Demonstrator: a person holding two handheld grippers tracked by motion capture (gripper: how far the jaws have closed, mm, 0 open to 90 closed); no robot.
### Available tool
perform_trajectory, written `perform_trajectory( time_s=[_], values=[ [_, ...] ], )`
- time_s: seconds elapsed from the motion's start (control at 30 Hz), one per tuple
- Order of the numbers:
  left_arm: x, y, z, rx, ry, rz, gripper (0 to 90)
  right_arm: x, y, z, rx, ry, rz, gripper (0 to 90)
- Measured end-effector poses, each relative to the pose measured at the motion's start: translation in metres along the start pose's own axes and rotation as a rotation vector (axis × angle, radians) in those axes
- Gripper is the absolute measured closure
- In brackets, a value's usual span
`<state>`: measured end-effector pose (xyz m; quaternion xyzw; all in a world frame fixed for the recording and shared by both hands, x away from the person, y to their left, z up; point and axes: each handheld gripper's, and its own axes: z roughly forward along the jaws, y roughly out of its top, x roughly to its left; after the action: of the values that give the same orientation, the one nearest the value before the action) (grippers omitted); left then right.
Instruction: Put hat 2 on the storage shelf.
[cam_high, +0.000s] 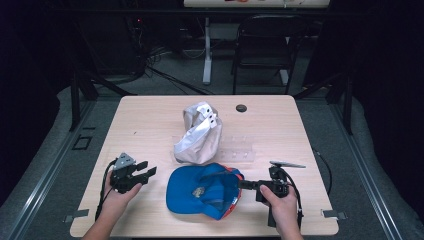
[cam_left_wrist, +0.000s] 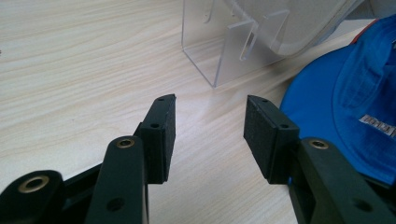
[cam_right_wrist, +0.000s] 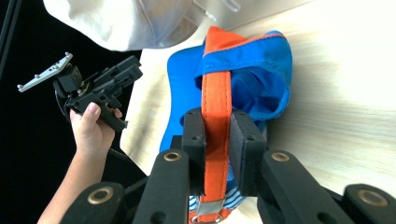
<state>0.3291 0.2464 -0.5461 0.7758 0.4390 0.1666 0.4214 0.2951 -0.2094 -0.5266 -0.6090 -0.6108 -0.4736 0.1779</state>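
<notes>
Your right gripper (cam_right_wrist: 217, 140) nearest lens: jaws clamped on orange strap (cam_right_wrist: 216, 100) of blue cap (cam_high: 205, 190), metal buckle just below pads. Cap lies on table (cam_high: 150, 125) at near edge, between your hands, brim toward left, crown crumpled, small patch on front panel, orange trim at back. Your left gripper (cam_left_wrist: 210, 126) has jaws spread apart, holding nothing, hovering just beside cap's brim. Clear acrylic stand (cam_left_wrist: 224, 51) sits just beyond cap. White cap (cam_high: 197, 132) rests against stand, behind blue one.
</notes>
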Motion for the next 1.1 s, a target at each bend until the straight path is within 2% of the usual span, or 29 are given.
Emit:
perform_trajectory(
  time_s=[0.1, 0.2, 0.27, 0.33, 0.43, 0.5, 0.53, 0.77, 0.97, 1.1],
  values=[
    [0.000, 0.001, 0.001, 0.009, -0.002, 0.002, 54.2, 0.005, 0.004, -0.009, -0.003, 0.003, 0.002, 78.1],
    [0.000, 0.001, 0.002, 0.008, -0.001, 0.001, 54.2, 0.009, 0.009, -0.014, 0.008, -0.013, -0.004, 78.1],
    [0.001, 0.001, 0.002, 0.005, -0.001, 0.001, 54.2, 0.016, 0.013, -0.019, 0.016, -0.033, -0.013, 78.1],
    [0.001, 0.001, 0.001, -0.007, 0.003, -0.007, 54.2, 0.024, 0.020, -0.025, 0.026, -0.033, -0.019, 78.1],
    [0.003, 0.001, -0.001, 0.002, 0.005, -0.006, 54.2, 0.034, 0.028, -0.030, 0.036, -0.049, -0.031, 78.1],
    [0.004, -0.001, -0.001, -0.008, 0.007, -0.016, 54.2, 0.039, 0.033, -0.034, 0.053, -0.035, -0.044, 78.1],
    [0.004, -0.001, -0.001, -0.004, 0.007, -0.013, 54.2, 0.044, 0.038, -0.037, 0.067, 0.000, -0.035, 78.1],
    [0.006, -0.002, -0.004, -0.003, 0.013, -0.017, 54.2, 0.059, 0.050, -0.049, 0.068, 0.060, -0.019, 78.2],
    [0.006, -0.003, -0.005, -0.015, 0.017, -0.019, 54.2, 0.069, 0.058, -0.063, 0.050, 0.071, -0.016, 78.2],
    [0.006, -0.004, -0.005, -0.014, 0.021, -0.020, 54.2, 0.074, 0.062, -0.070, 0.042, 0.061, -0.016, 78.2]
  ],
)
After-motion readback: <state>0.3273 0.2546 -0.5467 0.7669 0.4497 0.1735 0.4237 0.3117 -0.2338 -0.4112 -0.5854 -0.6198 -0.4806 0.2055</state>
